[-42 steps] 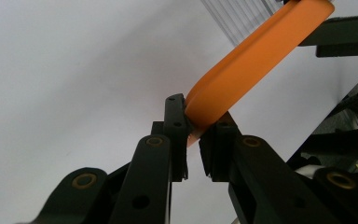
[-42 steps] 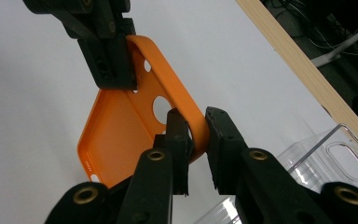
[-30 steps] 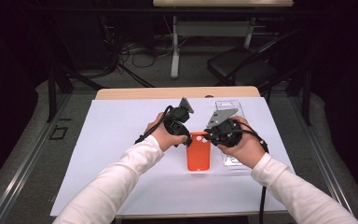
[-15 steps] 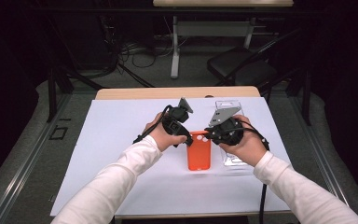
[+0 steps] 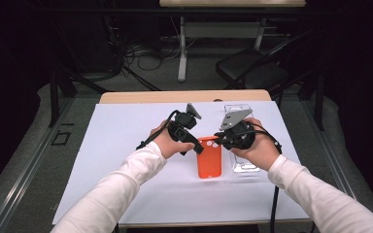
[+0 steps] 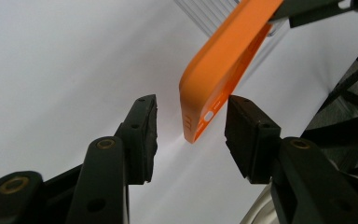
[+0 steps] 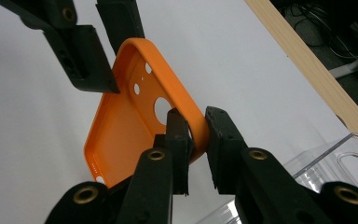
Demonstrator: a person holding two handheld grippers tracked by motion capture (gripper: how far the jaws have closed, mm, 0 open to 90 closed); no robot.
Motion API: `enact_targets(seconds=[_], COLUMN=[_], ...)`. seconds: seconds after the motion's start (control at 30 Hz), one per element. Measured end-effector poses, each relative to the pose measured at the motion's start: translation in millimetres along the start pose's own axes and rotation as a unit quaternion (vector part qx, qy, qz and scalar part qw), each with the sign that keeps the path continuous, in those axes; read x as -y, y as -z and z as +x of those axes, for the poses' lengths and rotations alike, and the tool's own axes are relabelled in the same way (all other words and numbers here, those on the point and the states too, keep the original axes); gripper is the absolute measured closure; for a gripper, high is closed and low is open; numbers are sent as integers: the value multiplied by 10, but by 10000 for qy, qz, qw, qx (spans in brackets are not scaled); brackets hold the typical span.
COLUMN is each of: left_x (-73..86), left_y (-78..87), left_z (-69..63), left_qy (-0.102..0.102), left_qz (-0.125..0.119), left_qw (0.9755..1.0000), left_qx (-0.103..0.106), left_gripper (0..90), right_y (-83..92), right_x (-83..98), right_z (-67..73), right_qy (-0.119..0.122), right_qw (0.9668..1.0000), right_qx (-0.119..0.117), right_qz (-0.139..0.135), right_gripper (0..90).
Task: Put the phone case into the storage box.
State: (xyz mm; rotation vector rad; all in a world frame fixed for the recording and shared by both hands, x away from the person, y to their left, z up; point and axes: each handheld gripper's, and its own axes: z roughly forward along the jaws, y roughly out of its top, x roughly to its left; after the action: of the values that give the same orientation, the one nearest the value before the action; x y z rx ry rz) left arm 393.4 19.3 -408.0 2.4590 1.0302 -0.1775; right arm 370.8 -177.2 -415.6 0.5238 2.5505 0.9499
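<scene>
Two grippers meet over the orange phone case at the centre of the high view, on the white table cover. Our right gripper pinches the case's rim between its pads, lifting that edge. Our left gripper has just been opening; the case's corner sits between its jaws, and the pads stand clear of it. Just right of the case lies a clear plastic box.

Left gripper jaws just parting; right gripper jaws apparently clamped.
</scene>
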Motion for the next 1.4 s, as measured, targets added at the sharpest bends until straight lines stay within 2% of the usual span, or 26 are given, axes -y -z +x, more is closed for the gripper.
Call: enact_targets(seconds=[0.17, 0.27, 0.5, 0.63, 0.77, 0.83, 0.93, 1.1, 1.2, 1.4], left_x=[34, 64, 136, 186, 239, 267, 312, 376, 400, 433], left_y=[38, 64, 129, 154, 181, 185, 173, 171, 178, 192], left_z=[-27, -35, 4, 51, 97, 123, 166, 207, 244, 298], left_qy=[-249, -429, -512, -424, -407, -463, -325, -302, -296, -274], left_qz=[-47, -116, -297, -291, -362, -498, -573, -696, -793, -829], left_qw=[9997, 9989, 9980, 9987, 9984, 9975, 9978, 9970, 9962, 9957], left_qx=[31, -157, -222, -60, -123, -181, -101, -175, -192, -297], left_gripper=[498, 504, 491, 480, 472, 462, 427, 364, 326, 256], right_y=[20, 42, 103, 141, 192, 211, 233, 262, 276, 310], right_x=[-6, -18, -42, -48, -58, -64, -70, -81, -84, -93], right_z=[-25, -33, -88, -125, -155, -162, -176, -227, -279, -375], right_qy=[1, 32, 75, 119, 175, 219, 223, 165, 39, -110], right_qw=[10000, 10000, 10000, 9999, 9997, 9996, 9996, 9996, 9996, 9994], right_qx=[-34, 3, -21, -19, -12, 8, -47, -90, -101, -111], right_qz=[7, 21, -53, -75, -141, -157, -173, -205, -247, -317], right_gripper=[797, 797, 796, 796, 796, 796, 796, 796, 796, 795])
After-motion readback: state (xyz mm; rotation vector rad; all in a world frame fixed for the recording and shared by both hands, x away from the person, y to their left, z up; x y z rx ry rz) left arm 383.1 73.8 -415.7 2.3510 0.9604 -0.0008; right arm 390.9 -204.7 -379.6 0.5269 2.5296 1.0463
